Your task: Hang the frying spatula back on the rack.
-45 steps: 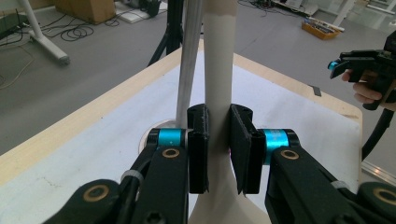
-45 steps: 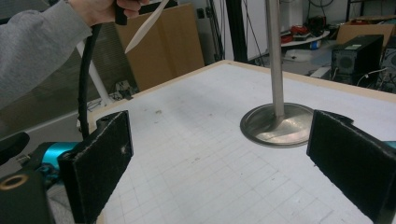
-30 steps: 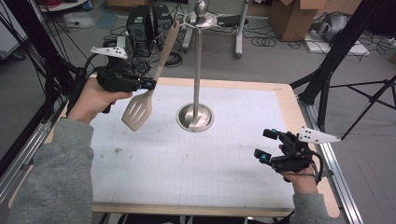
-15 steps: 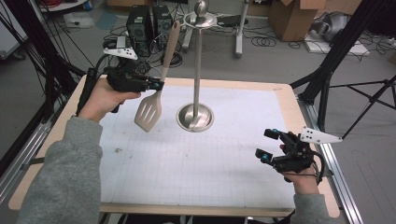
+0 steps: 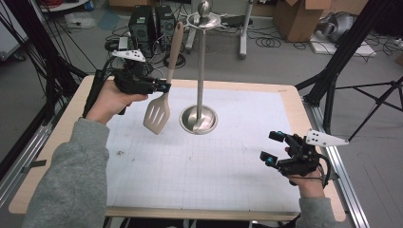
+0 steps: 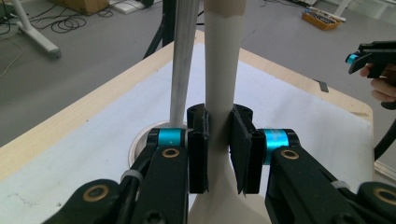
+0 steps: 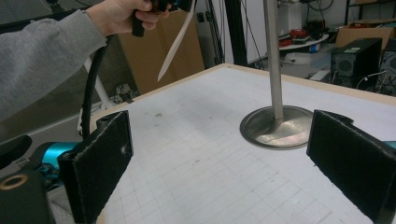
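In the high view, the left gripper point(image 5: 161, 87) is held above the far left part of the white gridded mat point(image 5: 199, 161) that covers the wooden table point(image 5: 62, 156). Its jaws are clamped on the neck of a beige slotted spatula point(image 5: 164, 90), which hangs in the air nearly upright, blade down and handle leaning slightly toward the top of the metal utensil stand point(image 5: 200, 71). The stand is a thin steel pole on a round base, set near the middle of the mat's far edge; the spatula's blade hangs just left of that base, clear of it. The right gripper point(image 5: 273, 147) sits low near the table's near right corner, its jaws spread apart with nothing between them.

In the left gripper view, the two black pads point(image 6: 198, 149) press on either side of the spatula's narrow beige neck point(image 6: 219, 93), with only that slim stem between them. The stand's steel pole point(image 6: 183, 60) rises just behind and to the left, with the round base under it.

In the right gripper view, the two black pads point(image 7: 100, 158) stand wide open over the mat, holding nothing. Beyond them stand the pole and base point(image 7: 276, 122), and at the upper left a grey-sleeved hand point(image 7: 123, 14) holds the gripper that carries the spatula, seen edge-on.
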The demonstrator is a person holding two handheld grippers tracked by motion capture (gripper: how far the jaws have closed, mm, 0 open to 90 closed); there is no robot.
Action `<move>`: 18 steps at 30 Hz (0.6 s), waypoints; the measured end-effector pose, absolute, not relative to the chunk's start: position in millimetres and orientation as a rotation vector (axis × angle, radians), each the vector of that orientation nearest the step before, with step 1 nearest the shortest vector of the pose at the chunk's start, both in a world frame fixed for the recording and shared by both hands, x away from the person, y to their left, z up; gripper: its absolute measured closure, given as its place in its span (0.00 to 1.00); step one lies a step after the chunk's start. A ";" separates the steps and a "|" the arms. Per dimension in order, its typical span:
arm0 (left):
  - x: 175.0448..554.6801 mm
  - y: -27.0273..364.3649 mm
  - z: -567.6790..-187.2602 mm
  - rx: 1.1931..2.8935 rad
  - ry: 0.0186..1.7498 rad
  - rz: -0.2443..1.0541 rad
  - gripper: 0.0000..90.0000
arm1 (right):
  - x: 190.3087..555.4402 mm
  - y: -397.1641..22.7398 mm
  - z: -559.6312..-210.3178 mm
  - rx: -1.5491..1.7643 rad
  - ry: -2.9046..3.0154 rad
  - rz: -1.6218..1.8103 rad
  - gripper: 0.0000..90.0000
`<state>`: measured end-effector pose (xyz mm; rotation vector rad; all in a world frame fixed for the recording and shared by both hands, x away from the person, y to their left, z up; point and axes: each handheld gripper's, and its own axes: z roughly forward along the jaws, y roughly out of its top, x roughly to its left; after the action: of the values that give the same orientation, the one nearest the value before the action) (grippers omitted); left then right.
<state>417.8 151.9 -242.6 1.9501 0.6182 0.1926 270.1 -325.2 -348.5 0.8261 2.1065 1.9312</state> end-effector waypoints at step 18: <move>424.1 139.8 -251.8 1.923 0.605 0.204 0.86 | 269.2 -325.9 -347.6 0.826 2.107 1.934 0.07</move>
<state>424.1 139.8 -251.8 1.9232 0.6053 0.2044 269.2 -325.9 -347.6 0.8262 2.1075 1.9336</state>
